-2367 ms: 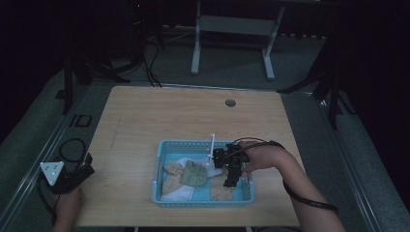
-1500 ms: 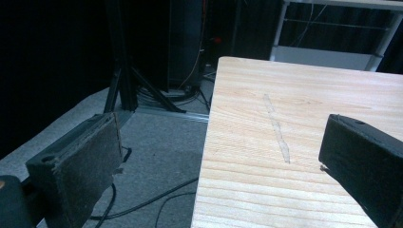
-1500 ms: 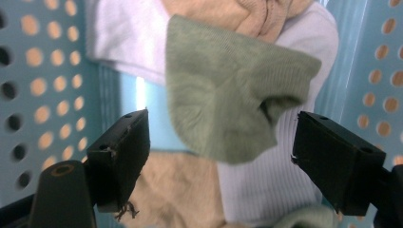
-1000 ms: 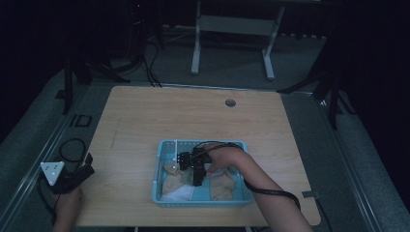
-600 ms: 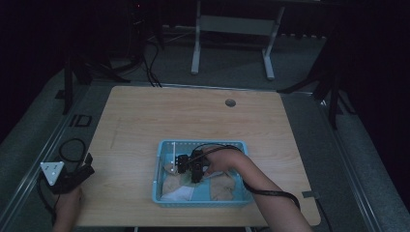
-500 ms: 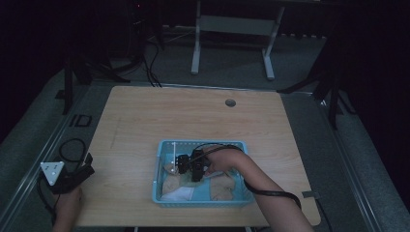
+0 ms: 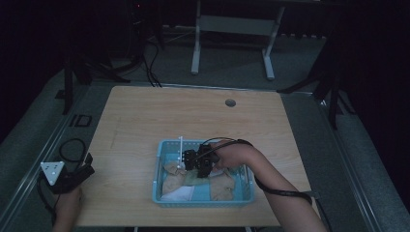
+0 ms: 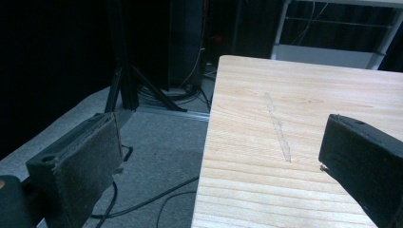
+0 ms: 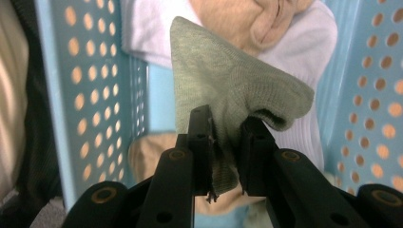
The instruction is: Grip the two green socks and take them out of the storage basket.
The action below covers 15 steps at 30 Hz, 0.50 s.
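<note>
currently the right gripper sits inside the blue basket near the front middle of the tabletop, with the person's right hand and forearm reaching in from the lower right. in the right gripper view the jaws are drawn close together and clamp a fold of a grey-green sock; the cloth bunches between the two black jaws, rises above them in a peak and hangs a little below them. behind the sock lie a white cloth and a tan cloth, both inside the basket, whose perforated blue walls stand on either side. in the high view the basket holds several tan pieces and a white piece near its front wall, and a thin white stick stands upright at the basket's far left part, just beside the gripper.

the left gripper rests off the left front corner of the tabletop, well apart from the basket, held in the person's left hand, with its grey three-cornered plate on top and its cable looping beside it. in the left gripper view its jaws stand wide apart with nothing between them; beyond them show the tabletop edge, the grey floor and dark stand legs. a small round grommet sits in the far part of the tabletop.
</note>
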Tool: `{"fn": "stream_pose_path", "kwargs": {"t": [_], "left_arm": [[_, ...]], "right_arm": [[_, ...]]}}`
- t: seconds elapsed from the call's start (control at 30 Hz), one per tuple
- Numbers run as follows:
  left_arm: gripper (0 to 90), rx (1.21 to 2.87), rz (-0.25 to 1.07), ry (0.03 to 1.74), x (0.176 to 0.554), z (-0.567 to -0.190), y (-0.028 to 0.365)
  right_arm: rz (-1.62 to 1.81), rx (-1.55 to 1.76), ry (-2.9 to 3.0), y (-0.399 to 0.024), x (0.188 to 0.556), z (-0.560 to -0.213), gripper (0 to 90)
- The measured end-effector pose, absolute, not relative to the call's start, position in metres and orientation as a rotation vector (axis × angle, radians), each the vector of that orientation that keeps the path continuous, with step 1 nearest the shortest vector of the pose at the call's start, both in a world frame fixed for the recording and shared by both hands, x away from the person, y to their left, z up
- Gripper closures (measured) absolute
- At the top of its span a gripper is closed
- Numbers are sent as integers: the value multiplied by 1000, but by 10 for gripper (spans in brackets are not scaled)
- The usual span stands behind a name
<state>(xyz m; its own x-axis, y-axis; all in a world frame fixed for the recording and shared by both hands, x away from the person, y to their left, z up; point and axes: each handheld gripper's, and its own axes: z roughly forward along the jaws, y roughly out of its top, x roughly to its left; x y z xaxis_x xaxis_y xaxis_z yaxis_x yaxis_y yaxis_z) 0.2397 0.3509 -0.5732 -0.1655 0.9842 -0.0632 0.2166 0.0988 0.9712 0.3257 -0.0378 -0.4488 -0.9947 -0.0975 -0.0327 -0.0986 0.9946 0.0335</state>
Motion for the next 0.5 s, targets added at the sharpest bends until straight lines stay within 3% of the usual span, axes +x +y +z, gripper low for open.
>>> {"fn": "stream_pose_path", "kwargs": {"t": [0.5], "left_arm": [[7,1235,1149,1538,240,-573,350]], "right_arm": [[154,-131,3041,-77,319,-398,788]]}}
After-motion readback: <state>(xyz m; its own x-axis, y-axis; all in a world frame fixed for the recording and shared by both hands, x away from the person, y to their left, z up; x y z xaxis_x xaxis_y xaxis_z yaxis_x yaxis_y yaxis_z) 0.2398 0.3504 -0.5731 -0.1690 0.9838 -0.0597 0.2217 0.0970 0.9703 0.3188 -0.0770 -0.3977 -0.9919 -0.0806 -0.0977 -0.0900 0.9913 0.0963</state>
